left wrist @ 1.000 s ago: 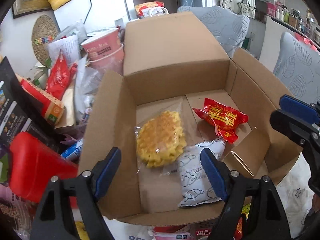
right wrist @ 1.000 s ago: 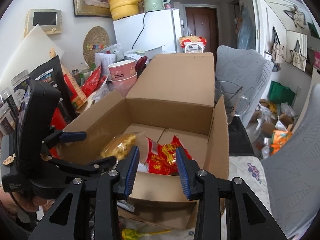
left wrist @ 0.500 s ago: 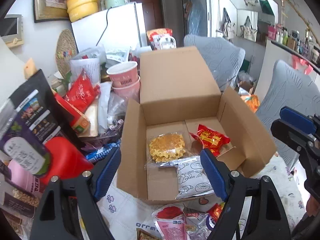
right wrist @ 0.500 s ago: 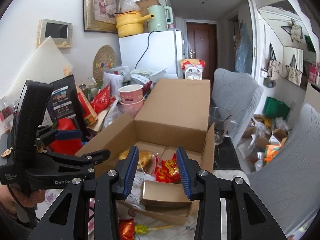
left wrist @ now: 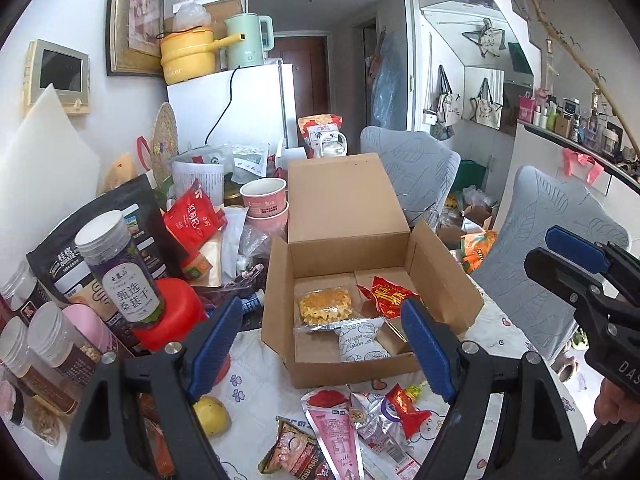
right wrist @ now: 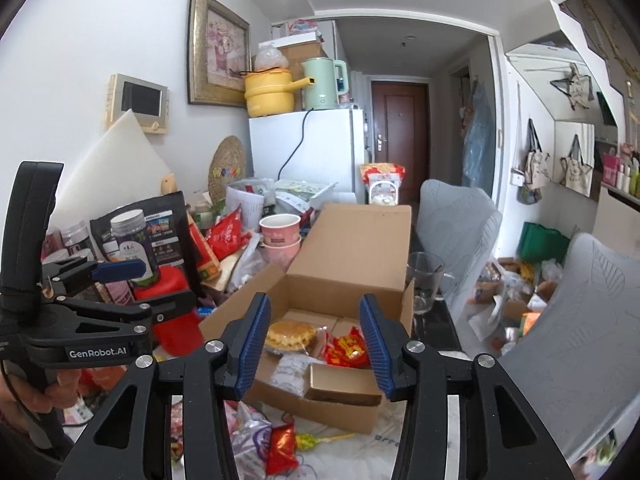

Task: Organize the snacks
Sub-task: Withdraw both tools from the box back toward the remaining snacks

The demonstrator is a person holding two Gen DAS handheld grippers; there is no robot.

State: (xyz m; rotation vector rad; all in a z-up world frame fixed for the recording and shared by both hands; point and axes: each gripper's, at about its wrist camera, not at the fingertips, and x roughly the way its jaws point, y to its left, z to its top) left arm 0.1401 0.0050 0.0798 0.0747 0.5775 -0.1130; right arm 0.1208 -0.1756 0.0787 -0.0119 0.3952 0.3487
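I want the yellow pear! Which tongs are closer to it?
Left. The left tongs hang right above the yellow pear, which lies by their left finger. The right tongs are off on the far side, past the cardboard box.

The cardboard box is open from above, jars seemingly crowding its left.

Bright daylight, sharp focus, fisheye-warped edges
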